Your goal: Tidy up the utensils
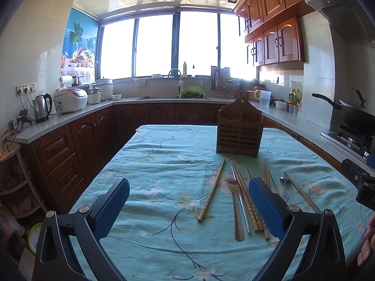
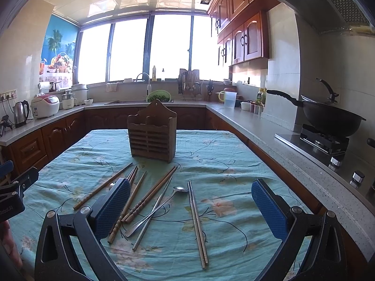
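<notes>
Utensils (image 2: 150,201) before unlabelled wooden holder (image 2: 151,138)

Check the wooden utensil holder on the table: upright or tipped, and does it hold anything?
Upright: the slatted wooden utensil holder stands on its base on the teal floral tablecloth. No utensil protrudes above it.

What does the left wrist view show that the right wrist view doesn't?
Only the left wrist view shows the wooden fork in full, lying among the chopsticks; in the right view its place is largely hidden behind a gripper finger. Only the right wrist view shows the metal spoon whole and the metal chopstick pair end to end. Both show the empty wooden utensil holder upright on the teal tablecloth, the loose utensils in front of it, and an open, empty gripper: left, right.
</notes>
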### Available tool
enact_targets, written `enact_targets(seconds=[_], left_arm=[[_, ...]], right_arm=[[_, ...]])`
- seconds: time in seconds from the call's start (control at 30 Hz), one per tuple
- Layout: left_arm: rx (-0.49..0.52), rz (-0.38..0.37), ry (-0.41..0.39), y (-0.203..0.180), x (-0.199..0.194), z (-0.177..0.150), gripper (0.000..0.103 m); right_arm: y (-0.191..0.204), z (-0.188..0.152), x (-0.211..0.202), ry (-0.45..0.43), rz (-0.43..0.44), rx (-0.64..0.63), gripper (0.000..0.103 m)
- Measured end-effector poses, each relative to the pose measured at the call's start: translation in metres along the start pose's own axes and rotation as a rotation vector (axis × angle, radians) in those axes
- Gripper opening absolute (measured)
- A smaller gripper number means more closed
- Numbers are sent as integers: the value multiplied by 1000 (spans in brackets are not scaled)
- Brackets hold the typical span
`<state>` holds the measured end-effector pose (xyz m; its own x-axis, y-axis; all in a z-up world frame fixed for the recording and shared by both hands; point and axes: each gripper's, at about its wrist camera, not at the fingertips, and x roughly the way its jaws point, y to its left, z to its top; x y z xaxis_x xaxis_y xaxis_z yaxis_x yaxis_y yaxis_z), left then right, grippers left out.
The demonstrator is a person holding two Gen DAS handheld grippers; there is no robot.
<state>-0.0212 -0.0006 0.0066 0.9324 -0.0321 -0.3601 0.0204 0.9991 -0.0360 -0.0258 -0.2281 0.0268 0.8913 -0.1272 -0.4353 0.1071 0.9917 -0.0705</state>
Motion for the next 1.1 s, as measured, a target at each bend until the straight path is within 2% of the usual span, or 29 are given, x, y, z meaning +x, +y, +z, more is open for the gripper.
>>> enact_targets(seconds=[0.47, 0.67, 0.8, 1.0, 1.1], left_arm=[[-44, -59, 93, 8, 25, 8, 101], [-40, -131, 173, 6, 47, 22, 99], [-54, -195, 237, 9, 68, 33, 95], [-75, -278, 346, 13, 102, 46, 81], [-60, -303, 385, 13, 117, 53, 70]], right_arm=[[0, -6, 21, 71, 40, 12, 103], [-9, -7, 42, 135, 102, 67, 103], [-11, -4, 53, 148, 117, 55, 101], [-15, -3, 78, 216, 159, 90, 83], [-18, -6, 94, 270, 180, 115, 68]])
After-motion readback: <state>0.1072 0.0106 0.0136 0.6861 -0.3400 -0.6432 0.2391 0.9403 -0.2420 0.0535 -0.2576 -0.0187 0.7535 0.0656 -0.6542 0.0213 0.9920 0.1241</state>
